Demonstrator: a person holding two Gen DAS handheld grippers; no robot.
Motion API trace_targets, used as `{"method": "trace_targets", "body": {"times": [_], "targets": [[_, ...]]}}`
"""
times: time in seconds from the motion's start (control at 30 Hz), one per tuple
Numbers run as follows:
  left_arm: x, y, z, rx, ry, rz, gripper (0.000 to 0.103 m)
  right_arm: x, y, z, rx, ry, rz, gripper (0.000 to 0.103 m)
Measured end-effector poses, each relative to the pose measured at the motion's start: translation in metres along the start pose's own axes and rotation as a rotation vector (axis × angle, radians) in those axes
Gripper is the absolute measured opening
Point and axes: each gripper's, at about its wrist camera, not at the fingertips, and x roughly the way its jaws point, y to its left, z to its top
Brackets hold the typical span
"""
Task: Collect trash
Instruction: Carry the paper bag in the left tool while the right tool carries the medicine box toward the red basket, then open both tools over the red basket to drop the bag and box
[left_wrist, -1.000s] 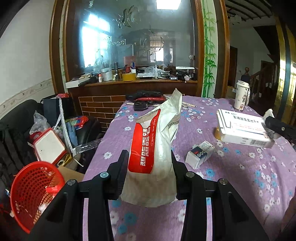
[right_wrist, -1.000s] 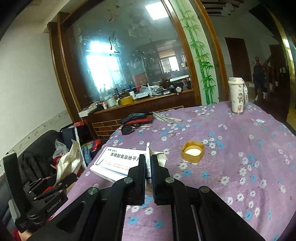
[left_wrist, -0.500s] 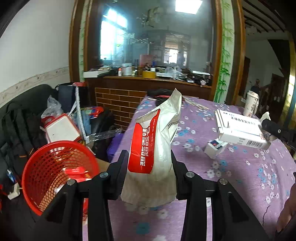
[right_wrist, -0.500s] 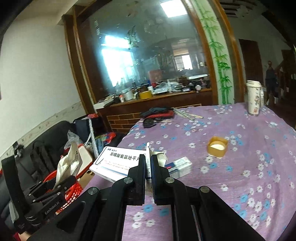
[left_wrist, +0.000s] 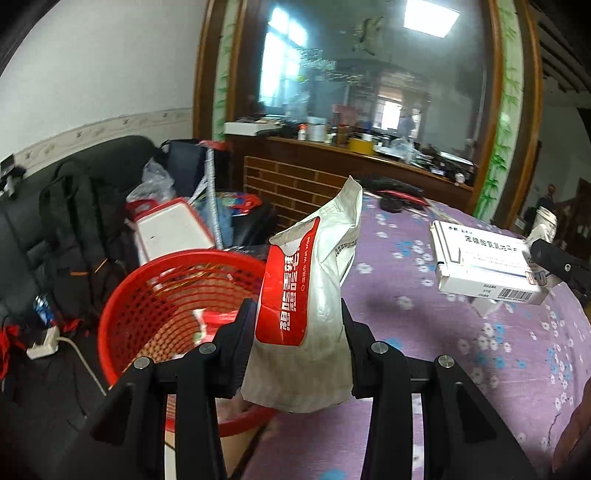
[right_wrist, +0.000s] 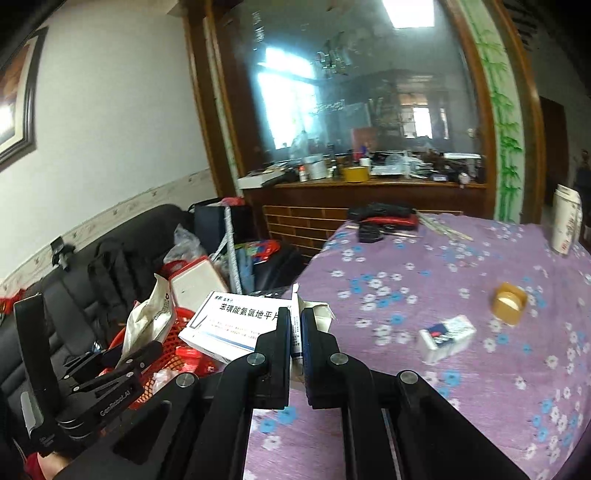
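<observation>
Left wrist view: left tongs (left_wrist: 297, 343) clamped on a white-and-red wipes pack (left_wrist: 308, 306), pack upright between the fingers, top flap torn open. Pack hangs at the edge of the purple flowered surface (left_wrist: 461, 354), partly over the red basket (left_wrist: 162, 295) that sits below and left of the surface. Basket has some red and white scraps inside. Behind the basket: black sofa (left_wrist: 74, 206) piled with bags and a white-and-red box. At right, a white pill box (left_wrist: 484, 262) is held above the surface by the right tongs, of which only a black tip (left_wrist: 557, 258) shows at the frame edge. Paper cup (left_wrist: 545, 221) far back on the surface.

Right wrist view: right tongs (right_wrist: 293, 328) nearly closed, pinching the open end flap of the pill box (right_wrist: 229, 325); box sticks out to the left, over the surface edge, just above the basket (right_wrist: 177, 347). Left tongs (right_wrist: 122, 354) low left with the pack (right_wrist: 151, 317) gripped, over the basket. Left on the surface (right_wrist: 424, 266): a small blue-white carton (right_wrist: 447, 336), blurred, a yellow tape roll (right_wrist: 509, 304), the cup (right_wrist: 567, 225), and black and red items at the far edge.
</observation>
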Motion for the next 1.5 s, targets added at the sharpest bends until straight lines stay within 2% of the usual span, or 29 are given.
{"method": "trace_targets", "body": {"times": [0.33,0.77,1.23,1.5], "targets": [[0.007,0.049,-0.006,-0.081,0.023,0.066,0.039,0.031,0.037,-0.002,-0.056,0.050,0.052,0.006],[0.020,0.089,-0.012,-0.136,0.053,0.102,0.039,0.067,0.075,0.002,-0.131,0.088,0.077,0.007],[0.037,0.109,-0.018,-0.164,0.092,0.115,0.039,0.105,0.118,-0.005,-0.269,0.109,0.032,0.007],[0.041,0.113,-0.019,-0.165,0.095,0.110,0.039,0.129,0.130,-0.013,-0.289,0.151,0.028,0.007]]}}
